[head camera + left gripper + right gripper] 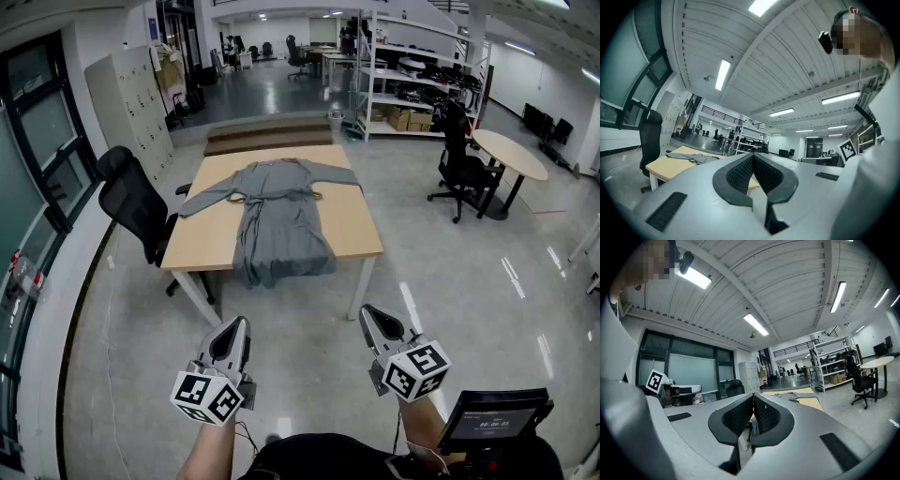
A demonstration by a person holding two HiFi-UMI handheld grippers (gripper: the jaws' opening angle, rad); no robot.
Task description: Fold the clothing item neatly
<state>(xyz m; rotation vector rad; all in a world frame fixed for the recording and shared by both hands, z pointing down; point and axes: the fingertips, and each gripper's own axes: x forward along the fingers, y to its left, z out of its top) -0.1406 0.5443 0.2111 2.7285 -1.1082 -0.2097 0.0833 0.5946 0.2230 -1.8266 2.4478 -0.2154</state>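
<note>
Robe (278,217), grey and belted at the waist, lies spread flat on the wooden table (356,234), sleeves out to either side and its hem hanging over the near edge. From where I'm driving, it sits well ahead of both claws, with open floor between.

For containers, I can see a white shelving rack (412,94) behind the table, with cardboard boxes (405,118) on a lower shelf; what is inside them I cannot tell. A bank of lockers (131,103) stands against the left wall, doors closed. A small bin (336,118) sits on the floor by the rack, too small for me to read its contents.

My left gripper (232,333) is held low and level, near my body. In its own view the ribbed pads meet tip to tip, clenched on nothing, with the table and robe (689,158) far off to the left beyond them. My right gripper (370,314) matches it: jaws pressed together and empty, touching nothing, the table (806,401) distant past its tips.

A black office chair (136,202) stands just beside the table's left edge.
</note>
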